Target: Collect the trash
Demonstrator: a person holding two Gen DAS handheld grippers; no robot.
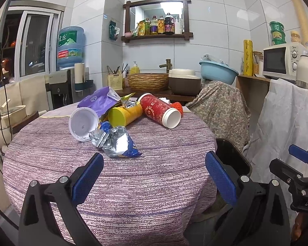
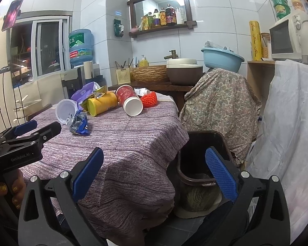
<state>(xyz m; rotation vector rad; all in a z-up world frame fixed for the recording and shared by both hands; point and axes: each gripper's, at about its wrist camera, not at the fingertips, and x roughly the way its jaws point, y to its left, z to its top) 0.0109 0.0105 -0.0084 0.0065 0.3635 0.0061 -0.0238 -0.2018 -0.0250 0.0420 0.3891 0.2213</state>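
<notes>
While both sets of fingers are spread and empty, the left gripper point(image 1: 154, 176) should go for the crumpled foil wrapper point(image 1: 118, 143), the nearest litter on the table point(image 1: 154, 184); the black bin point(image 2: 203, 155), seemingly empty, stands beside the right gripper point(image 2: 154, 176).

Bright, even indoor light, ceiling lamp mirrored in the wall mirror point(image 1: 157, 18), glare on glossy tiles point(image 1: 244, 13), heavy fisheye bending, dark vignetted corners.
</notes>
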